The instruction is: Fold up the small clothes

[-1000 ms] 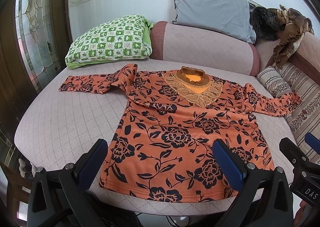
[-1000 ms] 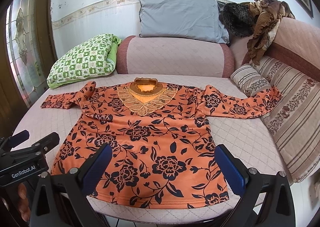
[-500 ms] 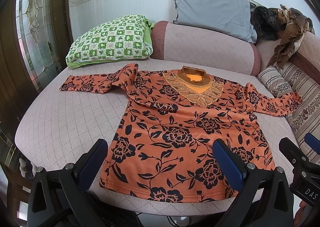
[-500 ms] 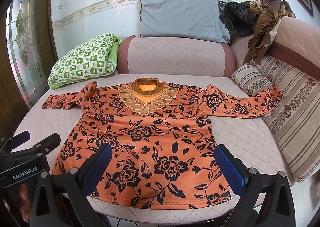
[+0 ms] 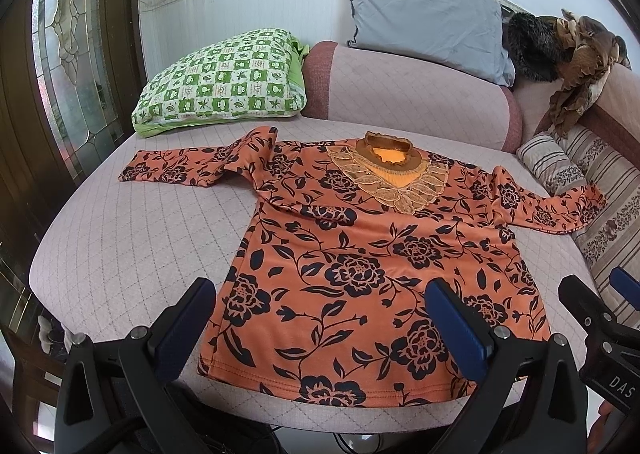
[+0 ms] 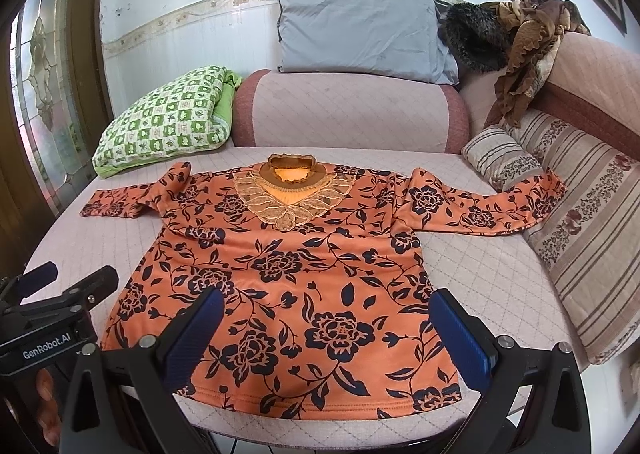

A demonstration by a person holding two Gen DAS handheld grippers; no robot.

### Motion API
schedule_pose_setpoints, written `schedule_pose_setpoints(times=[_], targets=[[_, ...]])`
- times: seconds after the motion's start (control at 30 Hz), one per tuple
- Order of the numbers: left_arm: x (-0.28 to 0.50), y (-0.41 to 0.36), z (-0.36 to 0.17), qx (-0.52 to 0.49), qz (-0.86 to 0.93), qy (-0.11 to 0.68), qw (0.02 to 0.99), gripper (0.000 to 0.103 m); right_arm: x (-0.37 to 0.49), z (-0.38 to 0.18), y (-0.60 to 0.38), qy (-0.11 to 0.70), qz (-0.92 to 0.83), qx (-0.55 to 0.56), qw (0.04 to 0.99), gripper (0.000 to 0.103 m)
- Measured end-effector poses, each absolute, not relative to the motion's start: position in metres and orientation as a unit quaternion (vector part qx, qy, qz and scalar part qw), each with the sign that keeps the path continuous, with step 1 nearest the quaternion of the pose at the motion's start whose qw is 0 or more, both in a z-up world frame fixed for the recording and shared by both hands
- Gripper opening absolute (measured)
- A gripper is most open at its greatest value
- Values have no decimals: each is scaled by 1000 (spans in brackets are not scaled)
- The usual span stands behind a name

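nearest, the left gripper (image 5: pixel 320 328) and right gripper (image 6: pixel 326 334) hover at the sofa's front edge, jaws spread wide, pinching nothing. just beyond them the orange floral top (image 6: pixel 288 274) lies face up and flat on the quilted sofa seat (image 5: pixel 132 254), hem toward the grippers, sleeves spread to either side. it looks like thin, soft, possibly stretchy knit, so it should drape and slide easily; the left sleeve cuff (image 5: pixel 136 167) or a hem corner seems the best hold. farther back sit the green checked pillow (image 5: pixel 220 81) and grey cushion (image 5: pixel 428 29). against the earlier frames almost nothing differs: the cloth has not moved, the views shifted only slightly.
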State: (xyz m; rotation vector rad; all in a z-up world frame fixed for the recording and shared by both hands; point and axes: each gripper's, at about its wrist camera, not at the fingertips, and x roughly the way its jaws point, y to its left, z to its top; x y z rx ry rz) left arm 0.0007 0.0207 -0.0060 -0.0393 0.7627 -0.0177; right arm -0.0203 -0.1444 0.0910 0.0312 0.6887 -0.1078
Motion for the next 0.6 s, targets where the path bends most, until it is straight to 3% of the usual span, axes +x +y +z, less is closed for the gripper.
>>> schedule_pose_setpoints(times=[0.43,0.6], targets=[[10,20,-17,-17,-8,377,926,103,-14,83,-158,341,-54,30,938,103],[39,37,-62,-38,-5,425,904,103,-6,55,-223,361,-65,121,922,103]])
